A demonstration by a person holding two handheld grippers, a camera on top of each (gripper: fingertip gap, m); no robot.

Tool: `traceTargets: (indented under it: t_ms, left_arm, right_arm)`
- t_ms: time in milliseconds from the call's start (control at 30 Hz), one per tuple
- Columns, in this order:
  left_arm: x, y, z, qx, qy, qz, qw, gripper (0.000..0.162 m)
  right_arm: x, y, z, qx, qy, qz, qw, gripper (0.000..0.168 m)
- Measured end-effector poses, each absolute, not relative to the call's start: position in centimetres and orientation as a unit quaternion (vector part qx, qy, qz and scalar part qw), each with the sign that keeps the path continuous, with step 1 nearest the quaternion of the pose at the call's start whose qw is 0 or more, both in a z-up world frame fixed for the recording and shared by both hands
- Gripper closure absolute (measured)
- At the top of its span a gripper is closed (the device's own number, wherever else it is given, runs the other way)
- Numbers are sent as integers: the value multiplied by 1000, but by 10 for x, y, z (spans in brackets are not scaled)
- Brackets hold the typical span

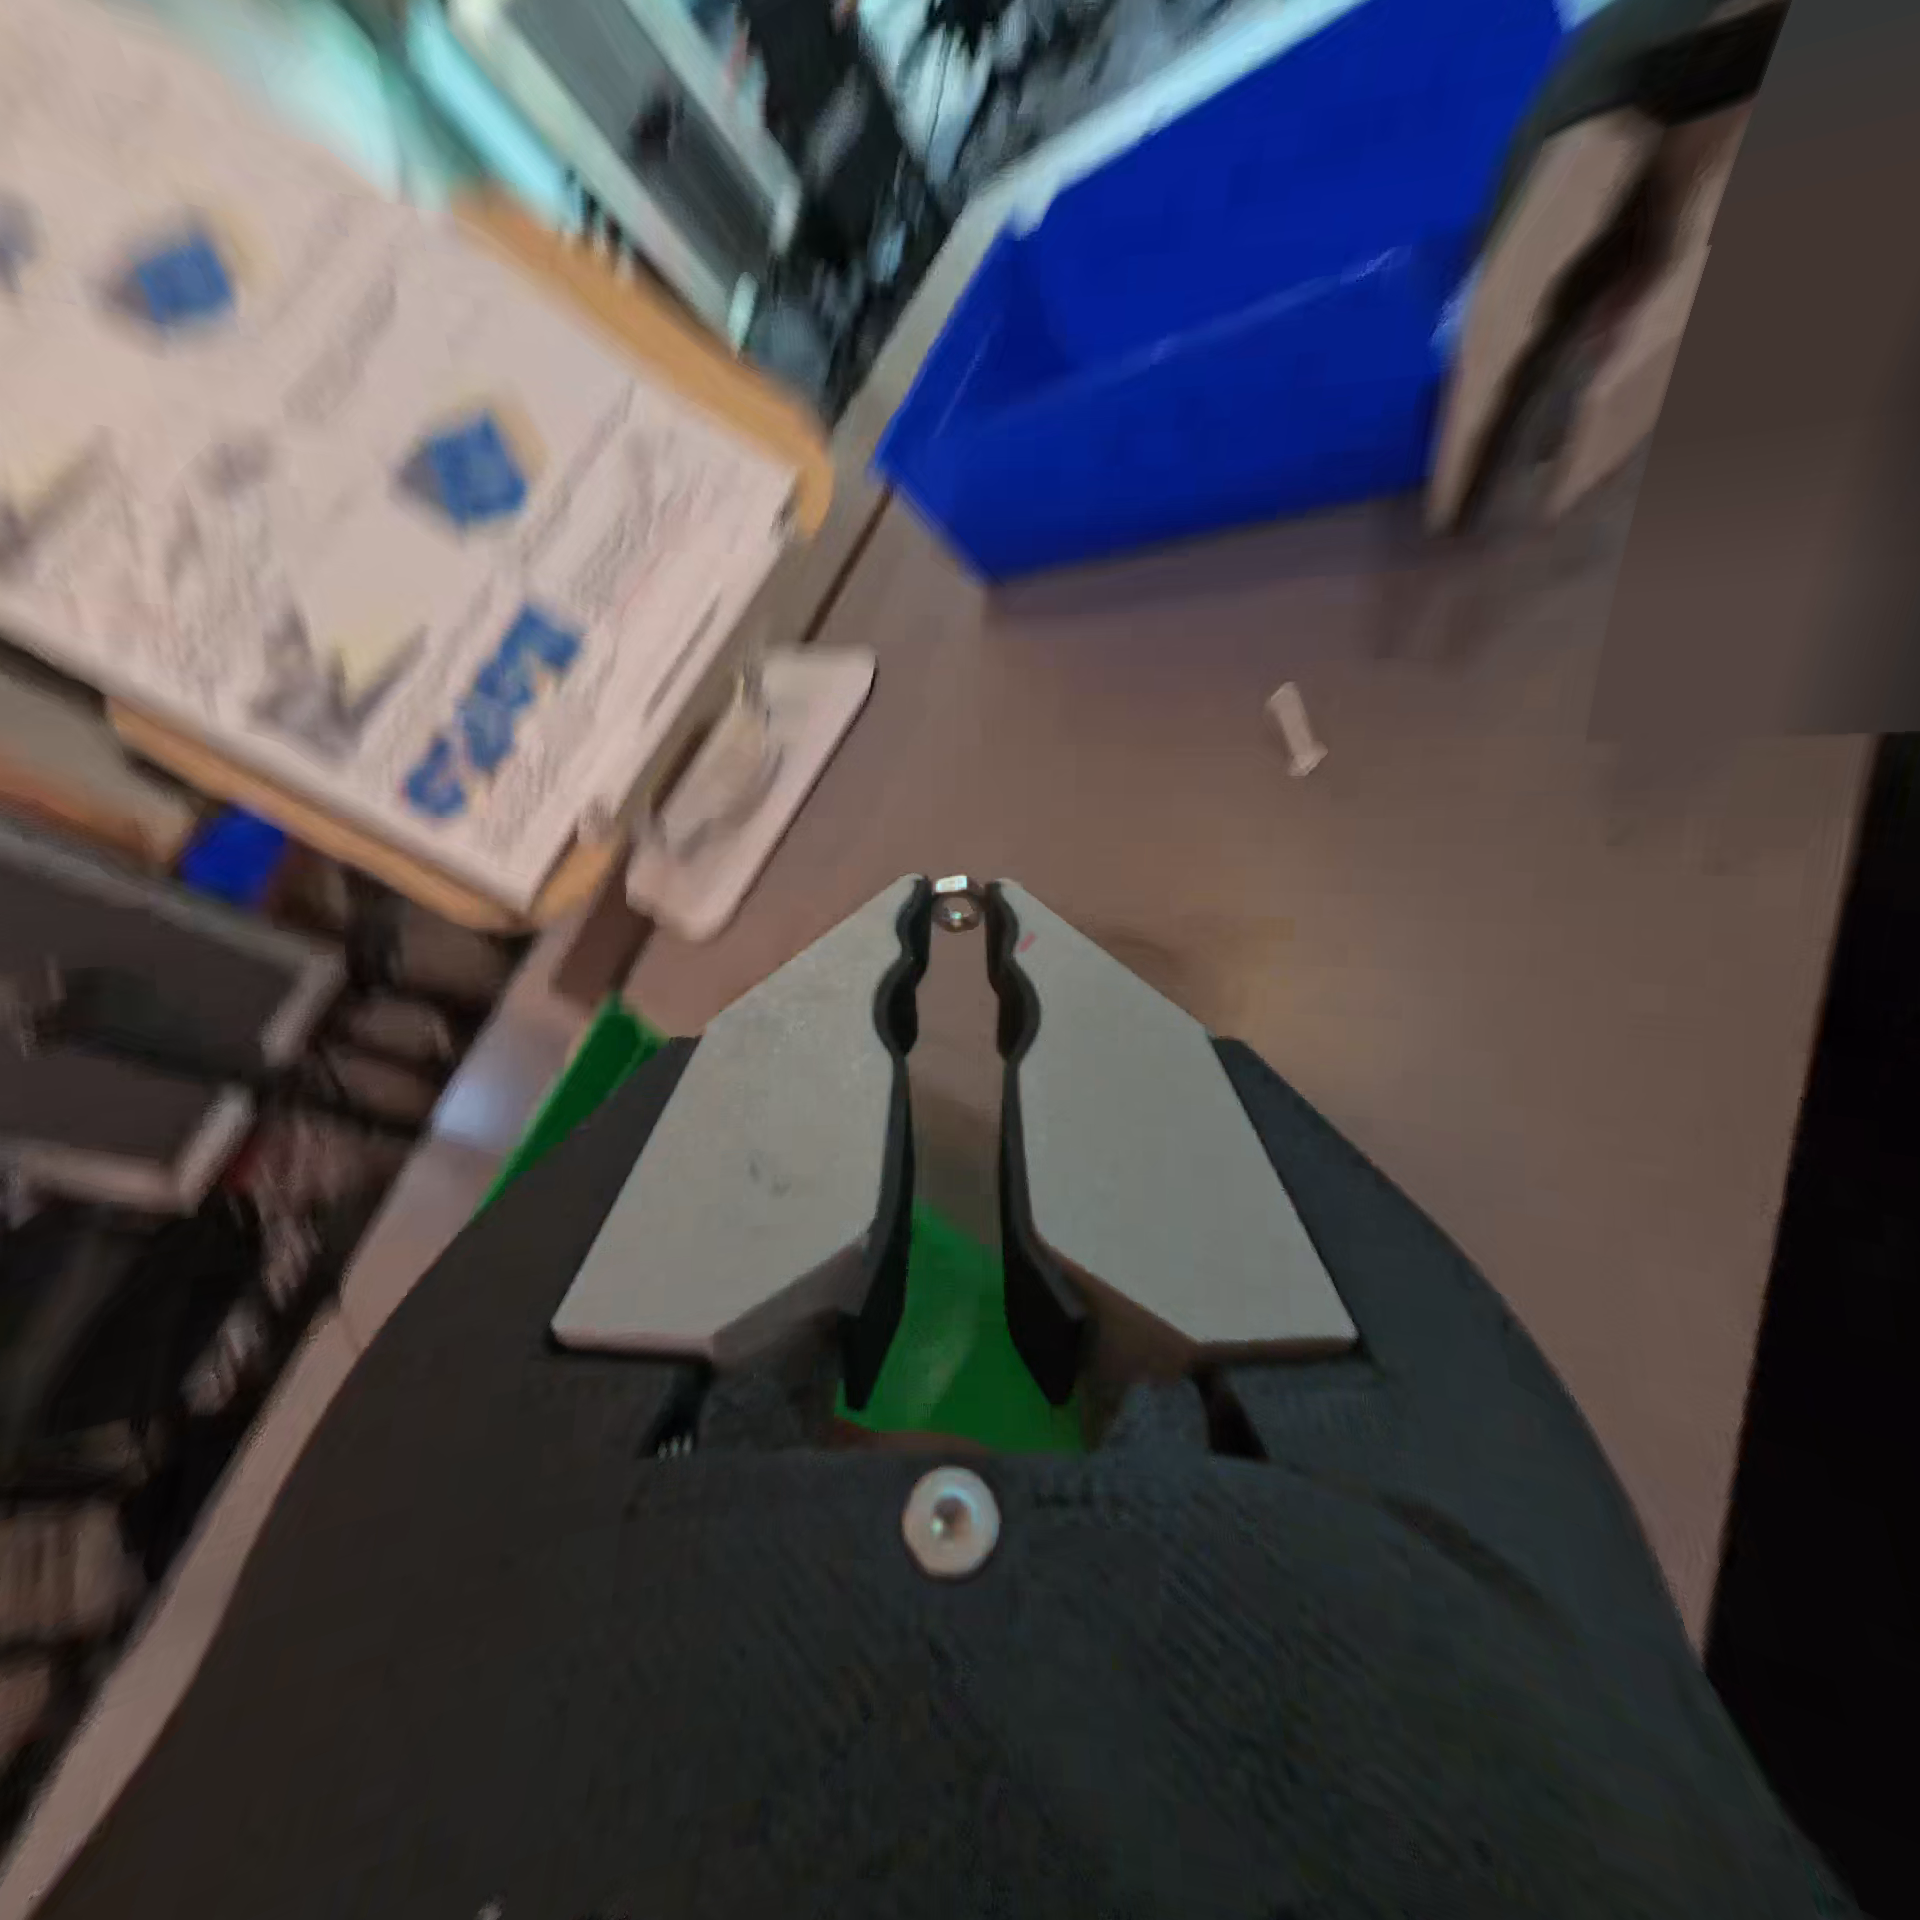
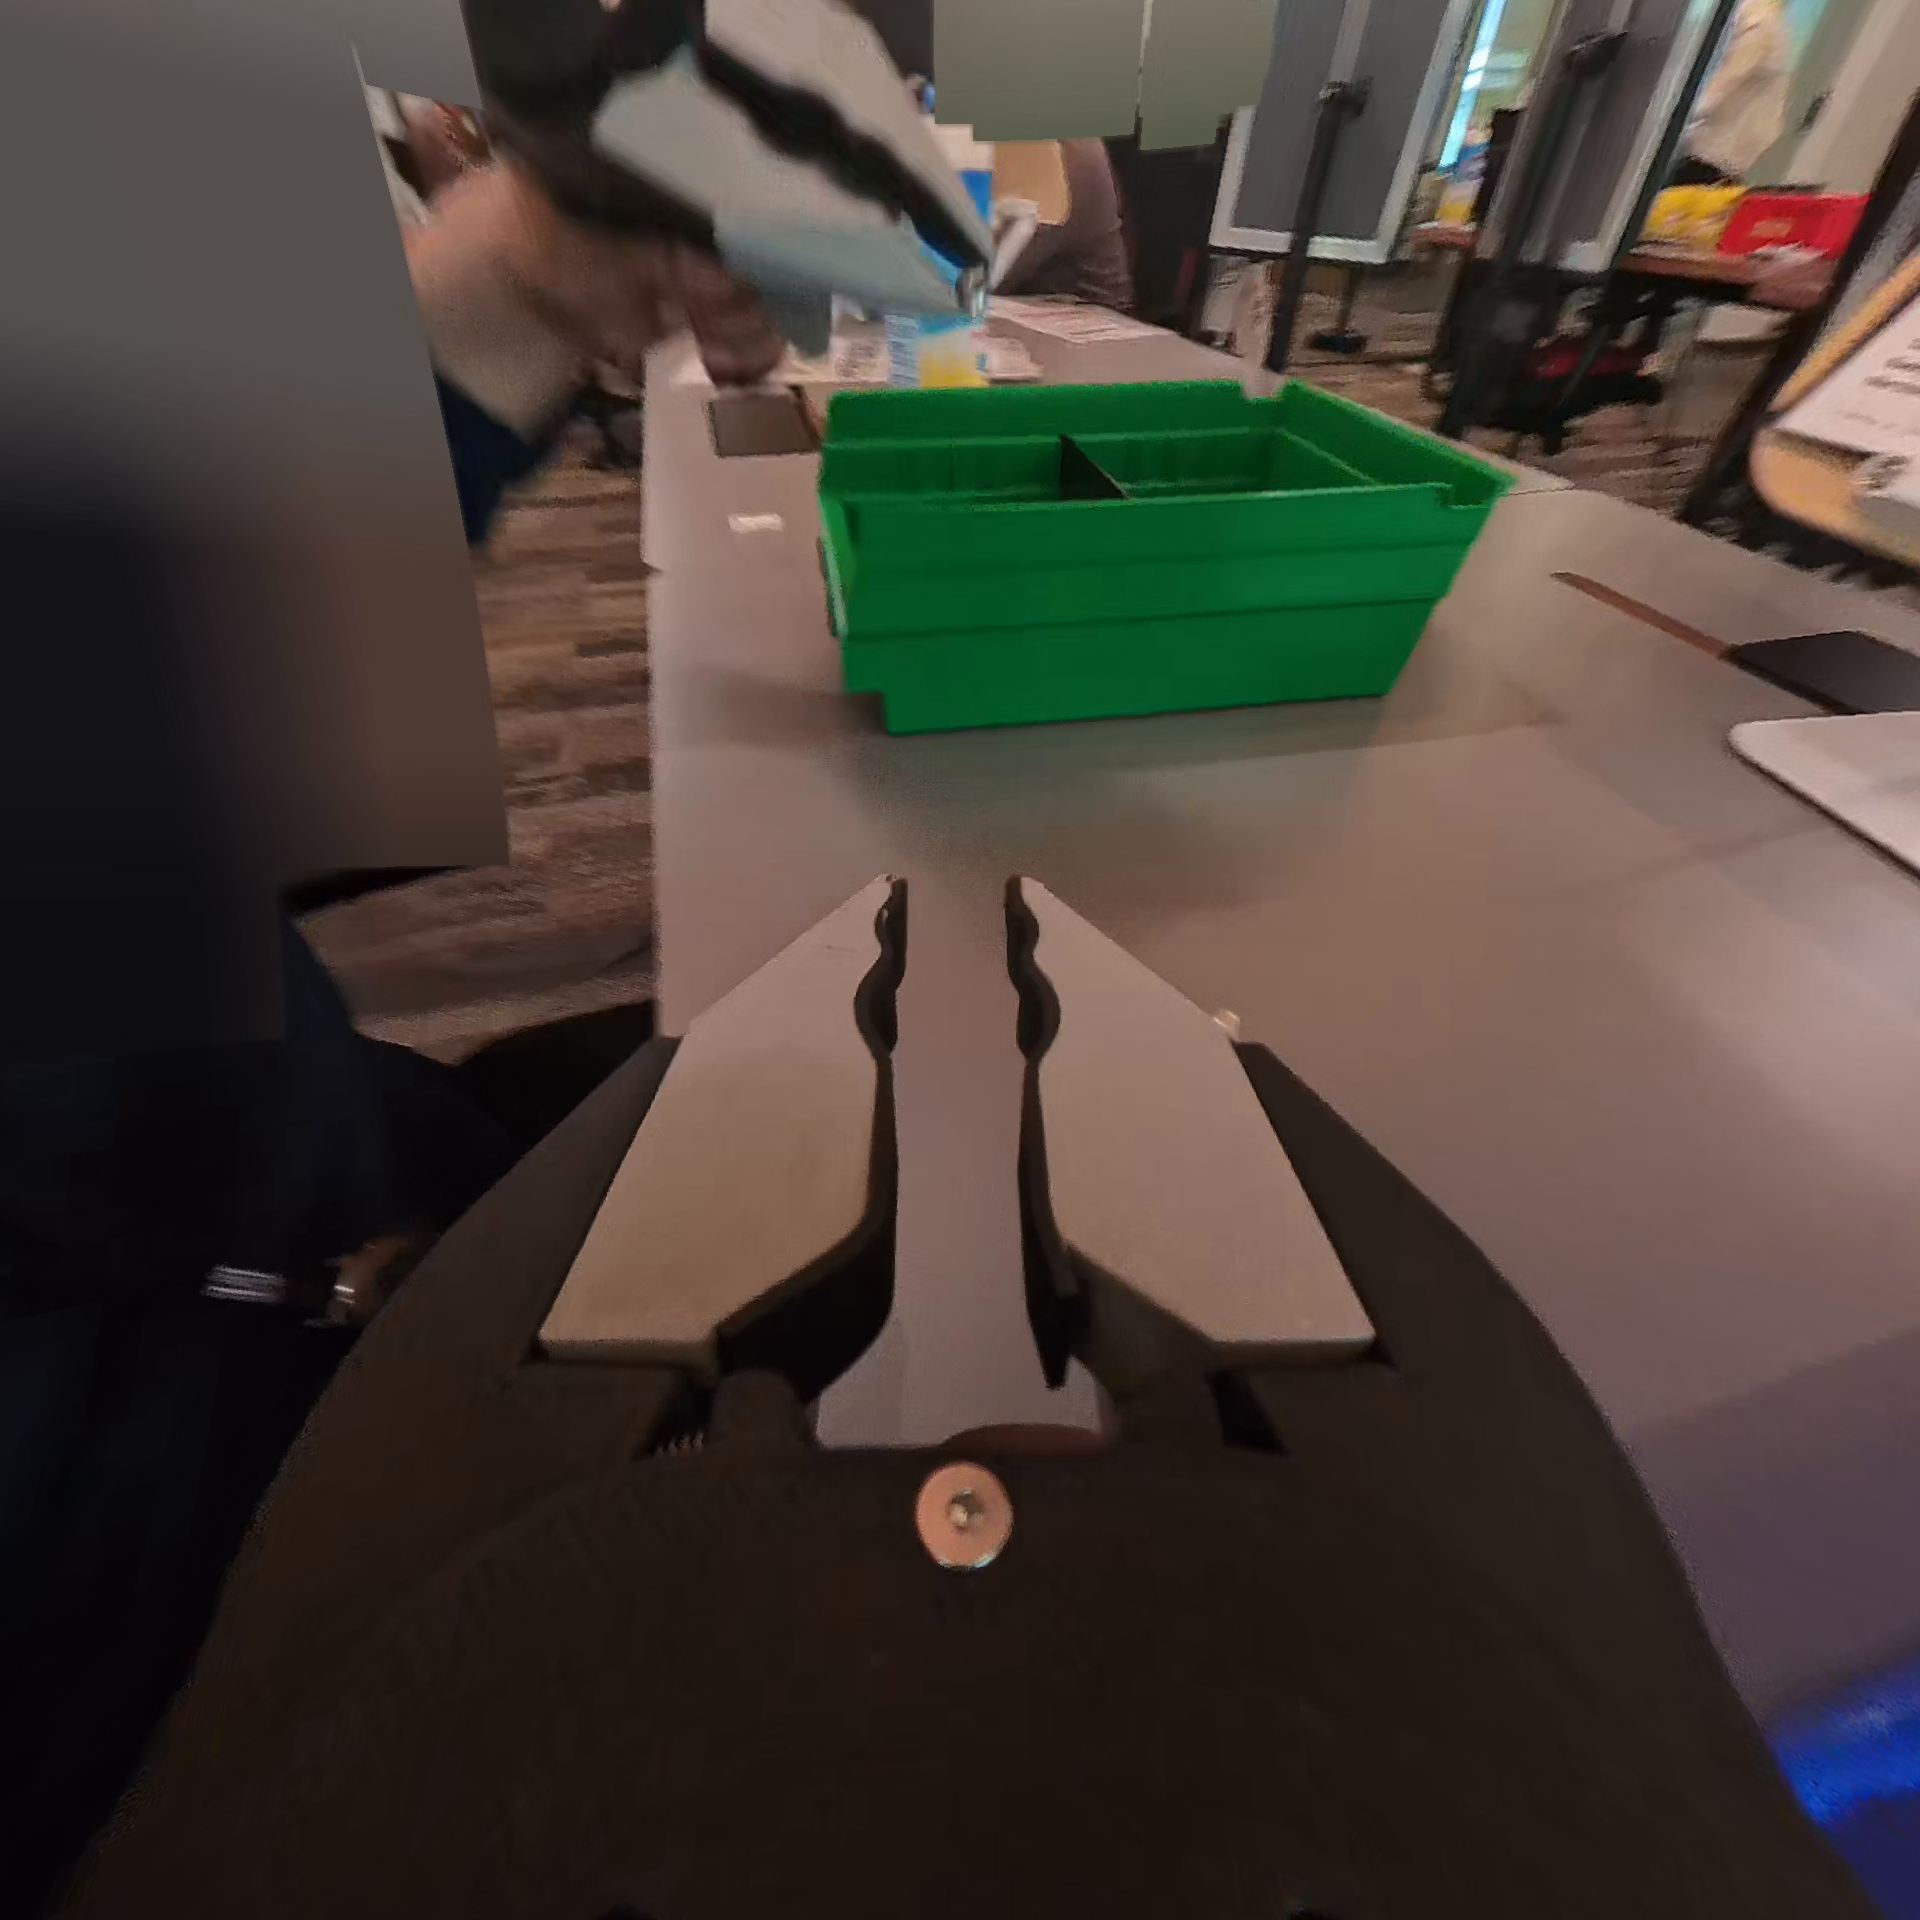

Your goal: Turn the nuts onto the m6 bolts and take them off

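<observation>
We see even, soft indoor light in both views. The left wrist view is smeared by motion blur across its upper left, where the board (image 1: 343,499) dissolves; only the fingers (image 1: 790,1122) stay crisp. In the right wrist view the green bin (image 2: 1132,613) casts a faint shadow, and straight lines bend toward the edges.
</observation>
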State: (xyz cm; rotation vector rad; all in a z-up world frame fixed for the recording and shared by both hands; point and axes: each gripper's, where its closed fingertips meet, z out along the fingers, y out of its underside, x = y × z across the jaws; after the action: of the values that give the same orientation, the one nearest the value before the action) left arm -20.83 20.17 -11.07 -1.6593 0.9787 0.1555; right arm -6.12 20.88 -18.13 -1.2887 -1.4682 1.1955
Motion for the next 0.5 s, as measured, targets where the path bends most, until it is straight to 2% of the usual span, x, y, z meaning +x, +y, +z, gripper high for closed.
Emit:
traceTargets:
  t_ms: [67,200,500]
  left_arm:
    - [-169,193,-112,-624,447,92,634,154]
    - [-121,180,-124,-539,455,95,702,154]
    - [-86,154,-121,-480,456,82,745,154]
  right_arm:
    - [-65,196,-163,-510,-579,511,379,152]
    - [-77,182,-135,-511,-573,549,331,152]
    - [-91,154,-131,-497,-570,612,230,151]
